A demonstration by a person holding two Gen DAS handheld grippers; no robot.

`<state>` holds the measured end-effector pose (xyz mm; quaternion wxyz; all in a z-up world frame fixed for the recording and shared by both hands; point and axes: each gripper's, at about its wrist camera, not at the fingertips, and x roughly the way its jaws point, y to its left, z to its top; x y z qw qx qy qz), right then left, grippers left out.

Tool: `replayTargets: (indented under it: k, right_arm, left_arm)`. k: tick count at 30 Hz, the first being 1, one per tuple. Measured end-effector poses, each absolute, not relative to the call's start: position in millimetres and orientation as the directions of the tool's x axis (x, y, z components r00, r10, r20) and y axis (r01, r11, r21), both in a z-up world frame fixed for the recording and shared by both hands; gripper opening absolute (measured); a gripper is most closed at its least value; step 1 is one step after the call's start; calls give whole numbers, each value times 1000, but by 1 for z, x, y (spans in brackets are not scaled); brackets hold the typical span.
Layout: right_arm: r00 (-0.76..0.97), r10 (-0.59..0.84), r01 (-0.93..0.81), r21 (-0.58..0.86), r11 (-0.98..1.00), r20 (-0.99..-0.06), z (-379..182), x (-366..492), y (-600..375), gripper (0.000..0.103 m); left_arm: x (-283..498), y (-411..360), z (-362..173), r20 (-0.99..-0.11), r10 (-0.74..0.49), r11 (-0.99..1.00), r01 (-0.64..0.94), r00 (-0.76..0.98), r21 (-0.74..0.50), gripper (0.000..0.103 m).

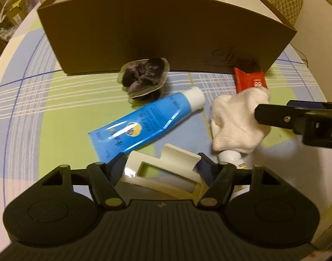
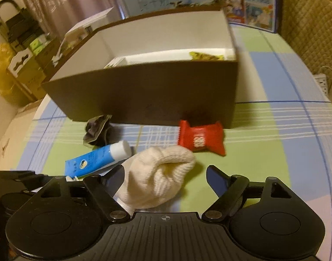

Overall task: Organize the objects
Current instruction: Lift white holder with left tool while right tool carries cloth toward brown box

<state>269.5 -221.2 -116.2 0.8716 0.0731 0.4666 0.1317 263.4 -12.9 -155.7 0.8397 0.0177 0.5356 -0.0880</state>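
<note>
Table [image 2: 274,134]: one, covered in a green, blue and white checked cloth; everything to be sorted lies on it in front of the box.
Box [image 2: 144,95]: one brown carton with a white inside, open at the top, standing behind the loose things; a yellow packet [image 2: 206,56] and something pale already lie inside.
Blue tube [image 1: 144,119]: one, flat on the cloth, long axis slanting from its crimped end near the left gripper up to its white cap, which points toward the box.
White sock [image 2: 159,178]: one knitted bundle, lying partly over a small white bottle [image 1: 230,155] – it sits right at the right gripper's left jaw, inside the gap, with the other jaw well clear.
Red packet [image 2: 200,139]: one, just beside the box's front wall, beyond the sock.
Dark scrunchie [image 1: 144,76]: one, in a clear wrapper, close to the box's front wall.
Cream holder [image 1: 163,171]: one plastic piece with a rectangular window.
Left gripper [image 1: 162,166]: jaws clenched on the cream holder, low over the table, the box straight ahead beyond the tube.
Right gripper [image 2: 165,177]: jaws spread wide, grasping nothing.
Key relation: the sock is nearer the right hand – a small shift leftward would centre it between the jaws before closing.
</note>
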Motion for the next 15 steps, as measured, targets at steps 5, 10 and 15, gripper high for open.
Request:
replayTargets:
  k: [5,10,15]
  right_arm:
    - [485,322,-142,290,946,-813,-133,281,-213,80]
    - [470,355,-100,351,931,-808,-143,285,-222,45]
    - [471,376,-93,379,921,-798,-137,282,-228,27]
  left_arm:
    - [261,-1,-151,-900,-117,988,139,419,-63,67]
    - [264,-2,-152,-896,-111,990,129,429,-61,67]
    - [264,0,-149,-891,-111,990,124,440,-62,67]
